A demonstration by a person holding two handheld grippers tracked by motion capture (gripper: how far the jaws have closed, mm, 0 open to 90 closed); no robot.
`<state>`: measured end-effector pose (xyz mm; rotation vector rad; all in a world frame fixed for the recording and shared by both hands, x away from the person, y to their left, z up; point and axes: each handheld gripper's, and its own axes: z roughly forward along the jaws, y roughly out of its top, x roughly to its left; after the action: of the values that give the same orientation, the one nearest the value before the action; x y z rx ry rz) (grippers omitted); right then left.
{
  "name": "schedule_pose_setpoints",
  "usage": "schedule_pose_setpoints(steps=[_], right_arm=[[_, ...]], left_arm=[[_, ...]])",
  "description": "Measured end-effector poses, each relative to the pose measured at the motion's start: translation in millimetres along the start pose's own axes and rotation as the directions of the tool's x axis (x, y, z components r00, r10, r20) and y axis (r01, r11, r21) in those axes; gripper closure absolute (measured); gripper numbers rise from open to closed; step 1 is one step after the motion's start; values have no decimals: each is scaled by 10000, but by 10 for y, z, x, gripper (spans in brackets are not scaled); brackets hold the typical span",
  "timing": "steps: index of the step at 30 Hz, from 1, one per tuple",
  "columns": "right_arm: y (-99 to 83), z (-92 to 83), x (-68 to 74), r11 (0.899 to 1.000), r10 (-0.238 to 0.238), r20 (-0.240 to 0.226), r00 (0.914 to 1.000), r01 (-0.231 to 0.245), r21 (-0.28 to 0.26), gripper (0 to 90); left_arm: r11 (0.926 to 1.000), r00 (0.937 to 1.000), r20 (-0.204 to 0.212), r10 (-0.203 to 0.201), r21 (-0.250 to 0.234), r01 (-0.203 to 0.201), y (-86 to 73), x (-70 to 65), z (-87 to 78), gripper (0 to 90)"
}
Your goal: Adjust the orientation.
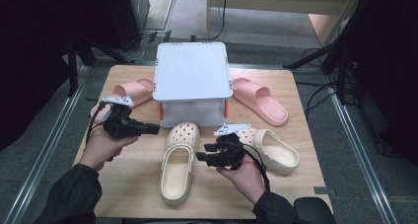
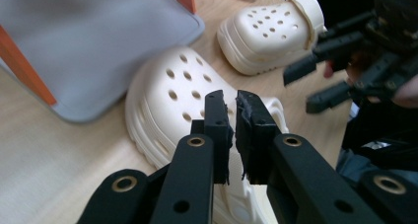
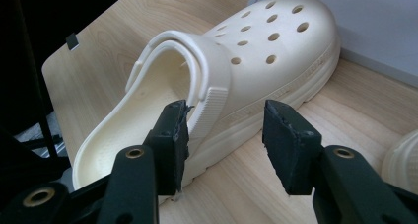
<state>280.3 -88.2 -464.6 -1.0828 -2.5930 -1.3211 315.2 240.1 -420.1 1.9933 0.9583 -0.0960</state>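
Two cream clogs lie on the wooden table (image 1: pixel 129 184). The left clog (image 1: pixel 178 155) points its toe at the box; the right clog (image 1: pixel 276 150) lies angled beside it. My left gripper (image 1: pixel 155 129) hovers left of the left clog and points right. In the left gripper view its jaws (image 2: pixel 231 100) stand almost together with nothing between them, above that clog (image 2: pixel 167 91). My right gripper (image 1: pixel 201 152) sits between the two clogs and points left. Its jaws (image 3: pixel 224 115) are open, just above the clog's side and heel strap (image 3: pixel 266 46), without touching it.
A grey-white box (image 1: pixel 192 71) on orange legs stands at the table's back middle. One pink slide (image 1: pixel 130 91) lies to its left and another (image 1: pixel 261 100) to its right. The front table edge runs close to the person's sleeves. Dark stands and cables surround the table.
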Motion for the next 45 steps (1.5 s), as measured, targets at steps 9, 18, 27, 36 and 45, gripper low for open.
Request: schedule_pose_setpoints(steps=[9, 18, 27, 36, 45], right_arm=[[-130, -40, 110, 10000, -16, 435, 9991, 19, -73, 519], [-238, -32, 214, 10000, 30, 743, 9972, -32, 23, 466], [-294, 19, 315, 9999, -156, 1118, 9936, 154, 25, 457], [-310, 143, 358, 9996, 265, 1292, 9913, -261, -46, 431], [-321, 283, 395, 9992, 373, 1785, 9832, -348, -173, 411]], left_arm=[[9991, 9996, -34, 280, -331, -281, 315, 47, 3, 879], [9980, 9980, -295, 553, -276, -561, 687, 108, -66, 887], [9960, 9946, -620, 827, -291, -846, 933, 251, -80, 887], [9964, 9904, -1096, 845, -8, -852, 1032, 497, 69, 886], [9945, 9882, -1127, 1042, 208, -1025, 1007, 579, 115, 886]])
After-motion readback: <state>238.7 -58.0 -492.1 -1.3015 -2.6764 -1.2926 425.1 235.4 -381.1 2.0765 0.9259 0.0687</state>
